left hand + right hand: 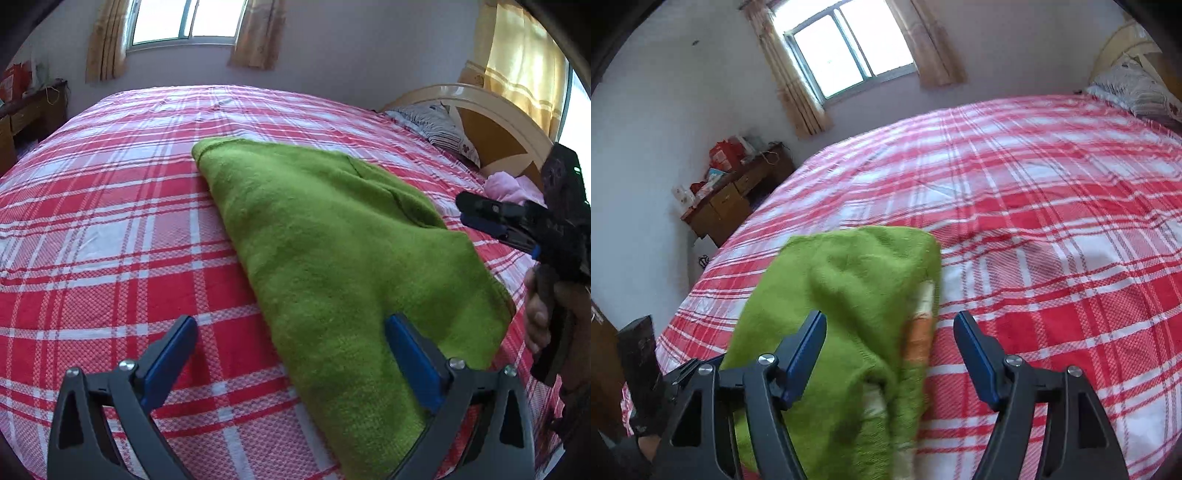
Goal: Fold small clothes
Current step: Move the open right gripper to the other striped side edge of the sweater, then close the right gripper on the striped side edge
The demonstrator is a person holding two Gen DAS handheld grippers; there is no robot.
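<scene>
A green fleecy garment (332, 240) lies folded on the red-and-white plaid bed sheet (110, 221), its near corner reaching toward me. My left gripper (291, 326) is open wide just above the sheet, and the garment's near left edge lies between its blue pads (410, 354) without being pinched. In the right wrist view the garment (849, 295) is bunched and shows an orange-and-white striped patch (918, 336). My right gripper (890, 319) stands open with this raised fold between its fingers, the right pad (975, 347) clear of the cloth. The right gripper (484, 218) also shows beside the garment's far right edge, held by a hand (539, 314).
A patterned pillow (439, 129) and a pink cloth (506, 186) lie by the cream headboard (491, 110) on the right. A wooden desk (735, 199) with red boxes stands off the bed's far corner under a curtained window (846, 48). The sheet extends broadly to the left and beyond the garment.
</scene>
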